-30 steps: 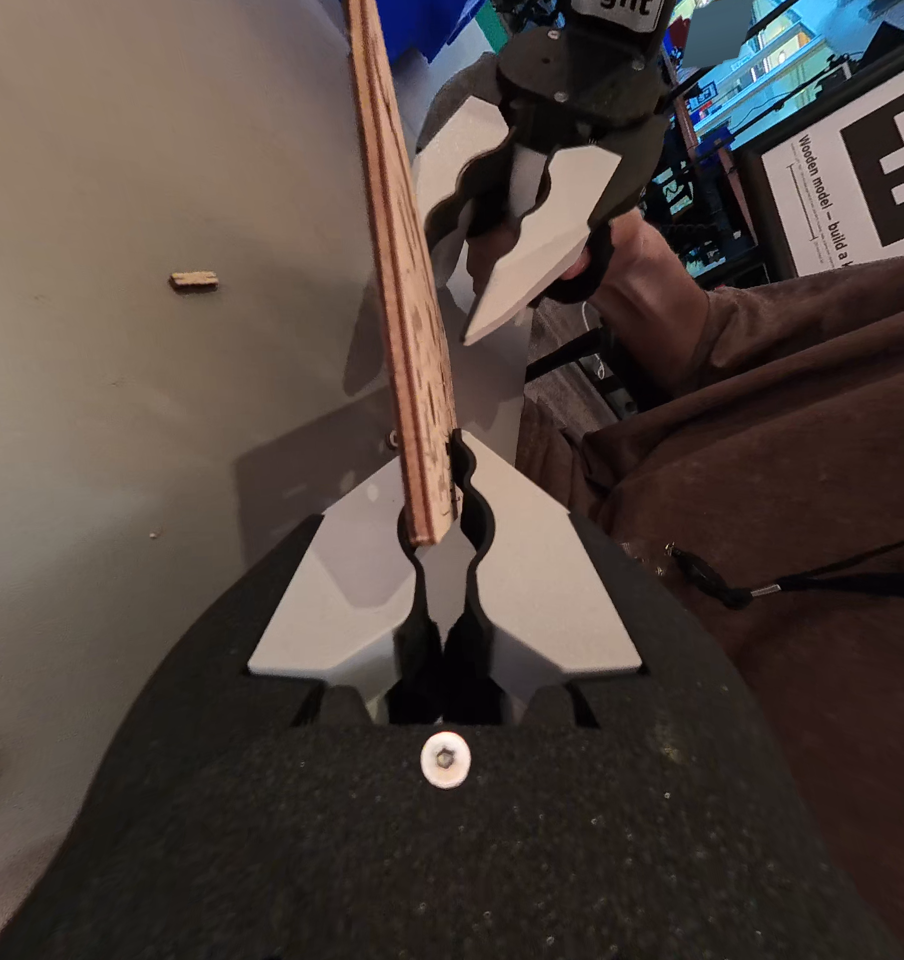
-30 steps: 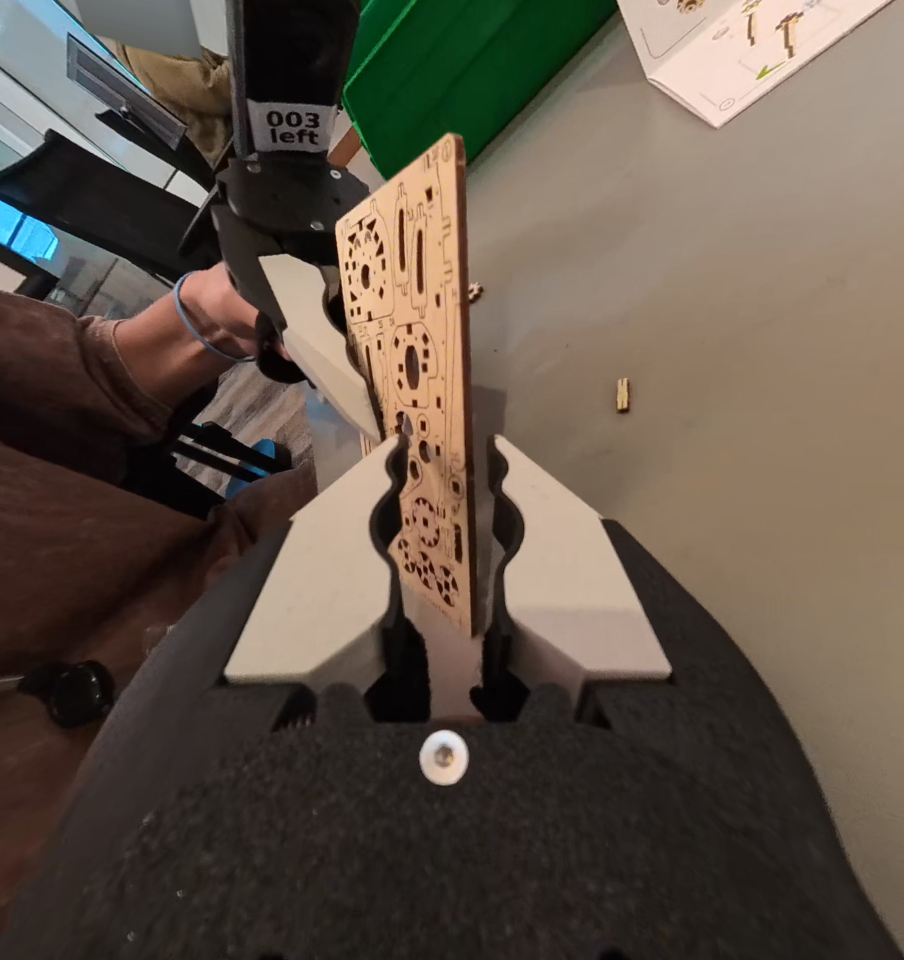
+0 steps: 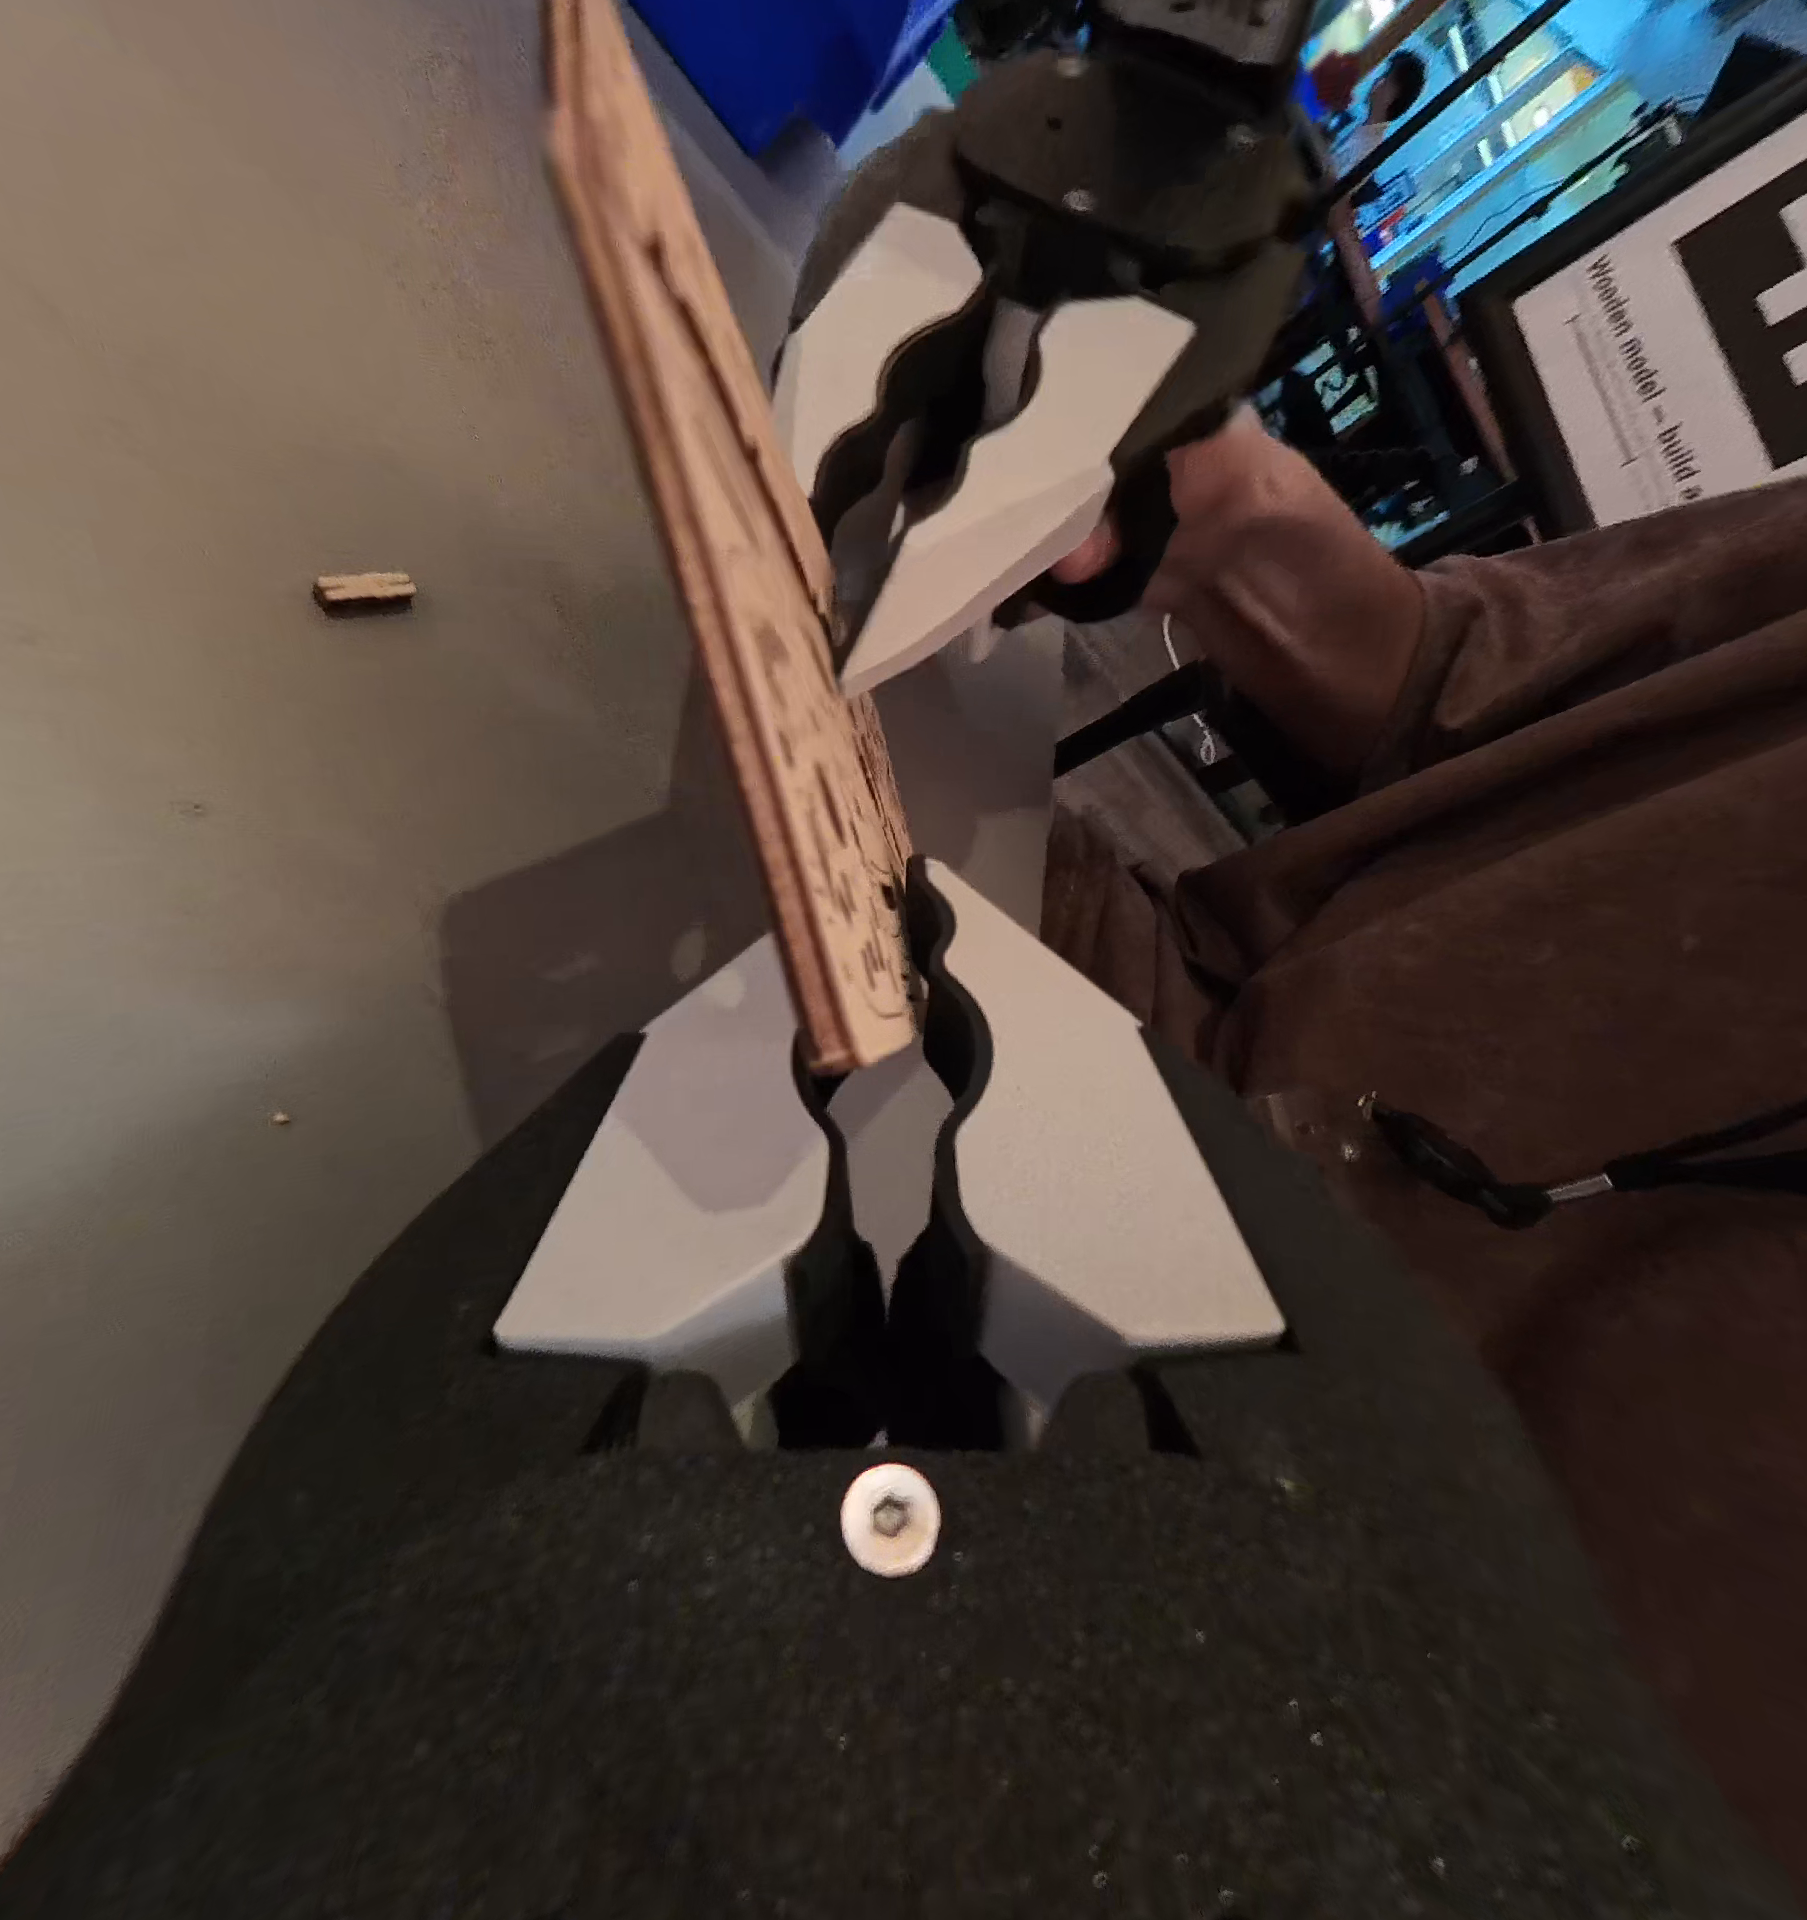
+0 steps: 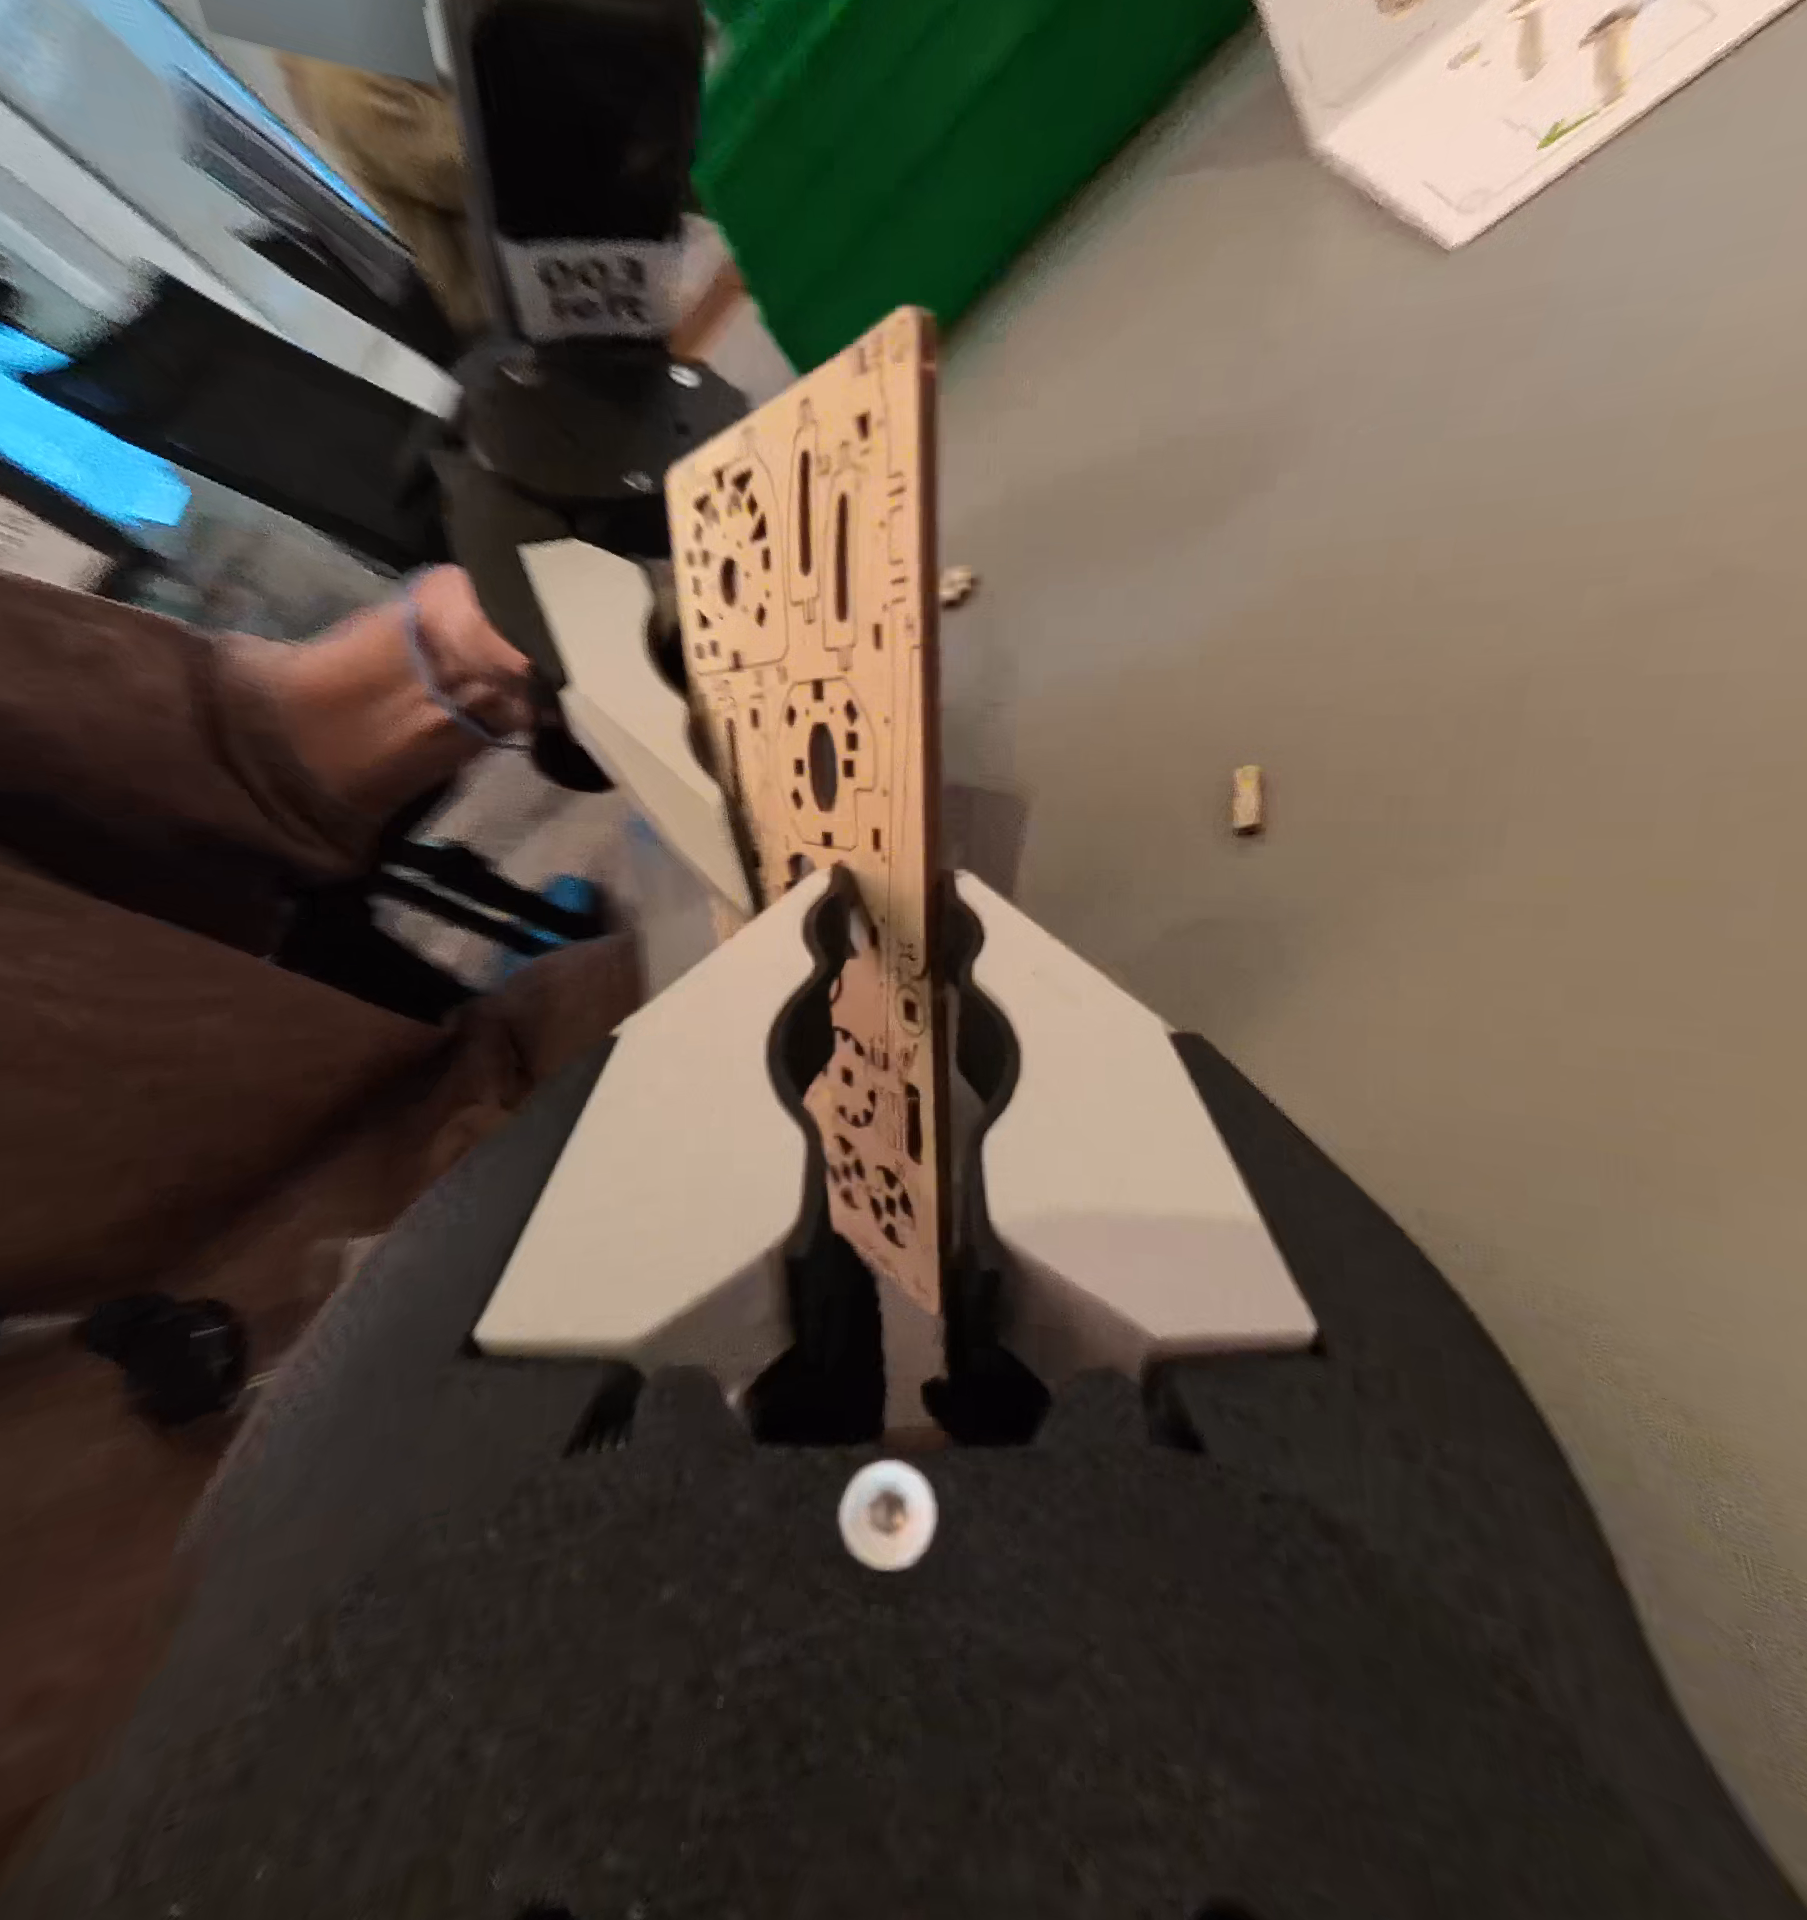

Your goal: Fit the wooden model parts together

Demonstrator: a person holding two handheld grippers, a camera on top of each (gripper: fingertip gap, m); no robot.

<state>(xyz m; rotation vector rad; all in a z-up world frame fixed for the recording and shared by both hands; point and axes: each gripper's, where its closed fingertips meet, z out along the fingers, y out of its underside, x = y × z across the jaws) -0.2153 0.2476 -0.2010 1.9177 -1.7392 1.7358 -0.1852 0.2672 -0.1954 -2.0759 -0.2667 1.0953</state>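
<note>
Thin laser-cut plywood parts sheet (image 4: 857, 727) on edge, long axis spanning both grippers: left gripper (image 3: 878, 997) fingers pinch near end; right gripper (image 4: 894, 1081) fingers straddle opposite end, not clamped.

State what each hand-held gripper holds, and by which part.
Left hand-held gripper: wooden sheet, pinched at its near end. Right hand-held gripper: open astride the sheet's other end.

Wooden sheet (image 3: 733, 582): far end cut off by top edge in left wrist view; laser-cut detail there blurred. In right wrist view, left gripper (image 4: 660, 790) mostly hidden behind the sheet (image 4: 847, 665), jaw gap not visible. Green bin (image 4: 930, 125) beyond the sheet cropped at top, blurred.
</note>
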